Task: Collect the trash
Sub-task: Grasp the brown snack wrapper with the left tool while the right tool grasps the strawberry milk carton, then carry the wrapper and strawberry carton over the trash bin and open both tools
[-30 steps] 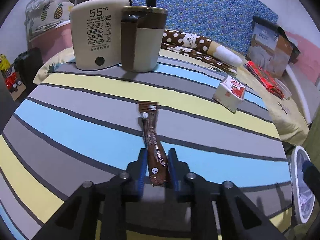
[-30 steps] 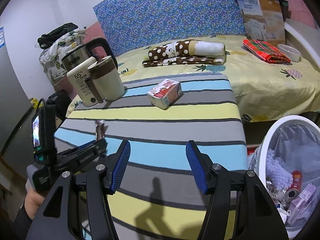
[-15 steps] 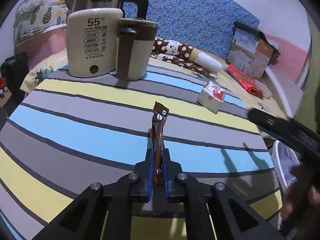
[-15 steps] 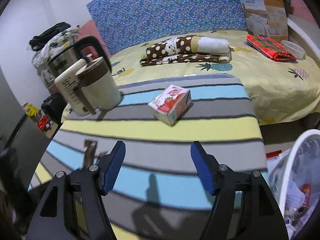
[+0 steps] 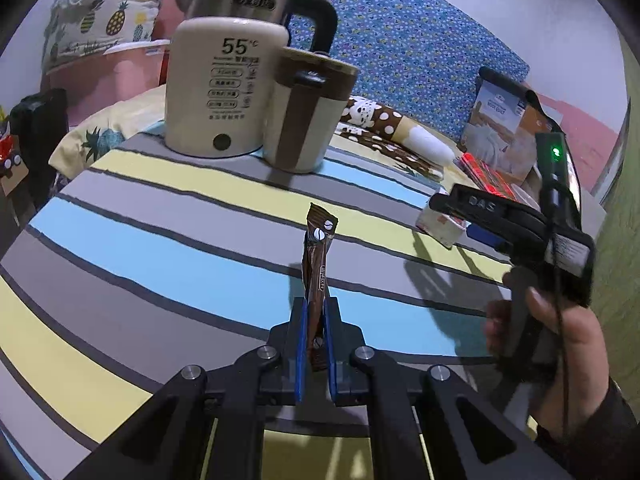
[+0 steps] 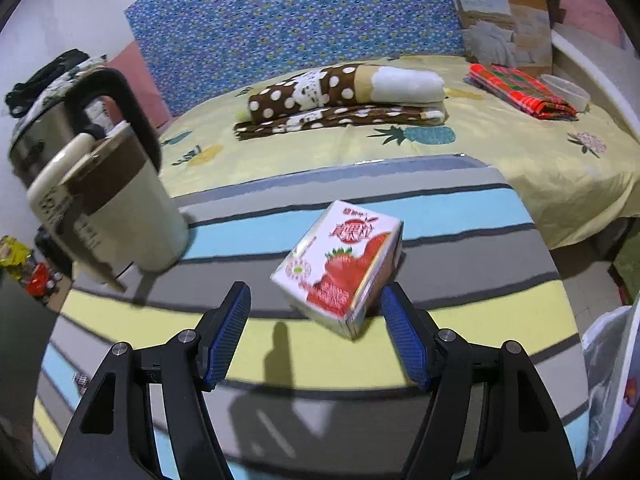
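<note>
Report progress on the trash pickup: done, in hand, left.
Done: the brown sachet is off the striped table, pinched upright in the shut left claw.
In hand: the open right claw is closing in on the strawberry carton, fingers on either side, not yet touching.
Left: grip the carton and bin both; the white bin barely shows at the right edge.

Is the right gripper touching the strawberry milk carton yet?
Apart. The right wrist view shows the right gripper open, tablecloth visible between each pad and the carton.

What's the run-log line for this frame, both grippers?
left gripper: shut on coffee sachet, lifted upright | right gripper: open, jaws flanking strawberry milk carton on striped table, no contact
</note>
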{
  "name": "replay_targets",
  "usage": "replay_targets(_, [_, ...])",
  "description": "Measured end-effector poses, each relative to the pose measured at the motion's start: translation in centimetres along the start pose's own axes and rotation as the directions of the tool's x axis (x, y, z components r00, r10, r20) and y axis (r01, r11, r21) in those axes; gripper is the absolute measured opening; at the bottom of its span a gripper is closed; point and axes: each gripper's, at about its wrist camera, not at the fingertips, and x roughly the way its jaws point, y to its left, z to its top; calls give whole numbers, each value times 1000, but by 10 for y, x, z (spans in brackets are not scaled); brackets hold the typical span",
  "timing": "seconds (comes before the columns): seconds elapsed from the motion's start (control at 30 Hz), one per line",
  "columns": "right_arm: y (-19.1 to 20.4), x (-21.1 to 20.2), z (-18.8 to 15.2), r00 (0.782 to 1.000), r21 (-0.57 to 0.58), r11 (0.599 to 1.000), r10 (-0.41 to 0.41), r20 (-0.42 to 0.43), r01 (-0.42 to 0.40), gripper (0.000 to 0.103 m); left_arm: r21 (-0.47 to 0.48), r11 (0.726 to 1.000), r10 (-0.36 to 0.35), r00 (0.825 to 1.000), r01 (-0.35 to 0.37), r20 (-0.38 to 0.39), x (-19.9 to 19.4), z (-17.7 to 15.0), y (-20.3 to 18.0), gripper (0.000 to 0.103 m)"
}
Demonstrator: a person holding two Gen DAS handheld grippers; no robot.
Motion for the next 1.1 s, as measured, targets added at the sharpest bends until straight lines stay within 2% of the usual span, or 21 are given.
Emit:
replay_targets(0.27, [0,11,5,995,25,995,-96,-23,97,69,-13,1000,-18,1000,18,-6,1,-1,4,8])
replay_targets(0.37, [-5,7,4,995,16,995,-96,-26,96,69,-12,1000,-21,1000,21,-7,1,-1,4,8])
replay_targets(0.4, [-6,5,4,995,14,995,-95,-23,95,64,-12,1000,-22,1000,21,-7,1,-1,4,8])
replay_targets(0.43, [-9,1,2,996,13,996,-91,-21,91,60,-10,1000,-22,1000,22,-8,1,-1,4,8])
replay_targets(0.7, [-20,-16,-11,998,-17,999,-29,-47,28,59,8,1000,-13,1000,13,-7,0,-3,0,8])
replay_targets(0.9, [-28,-52,-38,997,-67,997,38,-60,-42,59,51,999,7,1000,-7,-16,-2,-7,-13,8])
replay_targets(1.1, [-34,-82,-69,993,-136,986,82,-88,-94,59,99,995,3,999,1,-43,-10,-25,-32,8])
